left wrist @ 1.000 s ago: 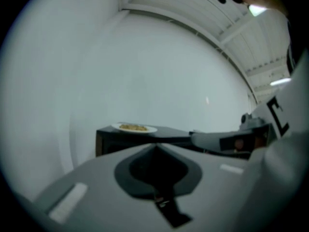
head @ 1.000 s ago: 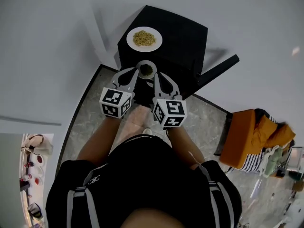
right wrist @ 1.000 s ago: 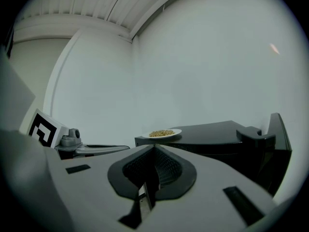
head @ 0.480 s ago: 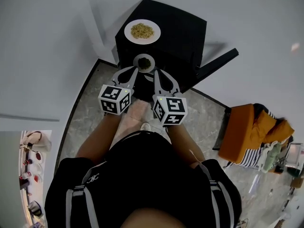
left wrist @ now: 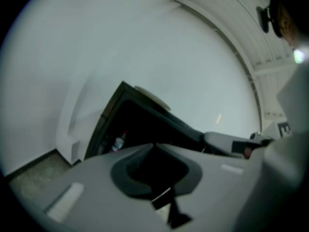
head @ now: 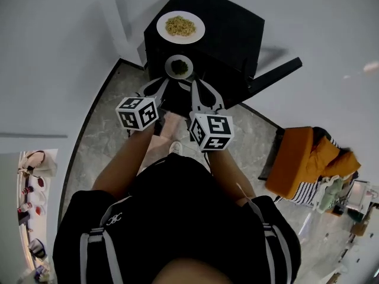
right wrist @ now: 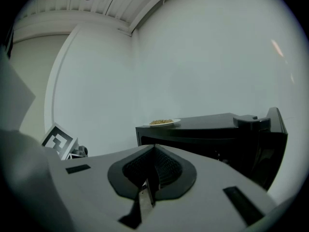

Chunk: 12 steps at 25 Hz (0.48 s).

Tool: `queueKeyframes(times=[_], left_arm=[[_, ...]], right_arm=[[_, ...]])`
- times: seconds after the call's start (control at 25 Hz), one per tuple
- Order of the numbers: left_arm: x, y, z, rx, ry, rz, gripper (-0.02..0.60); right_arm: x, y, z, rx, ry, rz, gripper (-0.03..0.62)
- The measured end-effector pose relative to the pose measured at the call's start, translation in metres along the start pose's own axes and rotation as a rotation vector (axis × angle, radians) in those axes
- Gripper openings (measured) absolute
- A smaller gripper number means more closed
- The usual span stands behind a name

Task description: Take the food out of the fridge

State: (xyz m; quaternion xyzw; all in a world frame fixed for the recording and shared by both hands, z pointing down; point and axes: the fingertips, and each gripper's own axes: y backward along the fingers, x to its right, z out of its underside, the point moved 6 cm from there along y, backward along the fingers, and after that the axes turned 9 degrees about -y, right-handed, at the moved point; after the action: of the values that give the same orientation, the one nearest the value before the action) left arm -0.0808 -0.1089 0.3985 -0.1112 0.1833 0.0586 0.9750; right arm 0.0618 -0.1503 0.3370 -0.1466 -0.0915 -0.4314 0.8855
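Observation:
A black mini fridge stands against the white wall with its door swung open to the right. On its top lies a white plate of yellow noodles. A smaller plate of dark green food shows at the fridge's open front; what it rests on is hidden. My left gripper and right gripper point at the fridge side by side, just short of that small plate. Both are shut with nothing between their jaws. The left gripper view looks into the dark fridge interior.
A bottle stands low inside the fridge. An orange seat with striped cloth sits on the floor to the right. The marble floor meets a white wall on the left. My own feet are below the grippers.
The left gripper has rolled about its own axis and sunk a little, its marker cube now showing another face. The right gripper has stayed where it was.

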Motion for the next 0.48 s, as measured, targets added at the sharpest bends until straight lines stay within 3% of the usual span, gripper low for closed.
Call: queueKeyframes(times=[0.12, 0.36, 0.48], left_arm=[[-0.013, -0.009, 0.023, 0.01, 0.211, 0.008, 0.009], [-0.058, -0.038, 0.11, 0.025, 0.831, -0.05, 0.167], [-0.09, -0.065, 0.152, 0.083, 0.969, -0.132, 0.212]], right_arm=[[0.006, -0.006, 0.004, -0.019, 0.015, 0.001, 0.0], [0.012, -0.02, 0.017, -0.084, 0.035, -0.004, 0.0], [0.017, -0.03, 0.028, -0.14, 0.06, -0.017, 0.0]])
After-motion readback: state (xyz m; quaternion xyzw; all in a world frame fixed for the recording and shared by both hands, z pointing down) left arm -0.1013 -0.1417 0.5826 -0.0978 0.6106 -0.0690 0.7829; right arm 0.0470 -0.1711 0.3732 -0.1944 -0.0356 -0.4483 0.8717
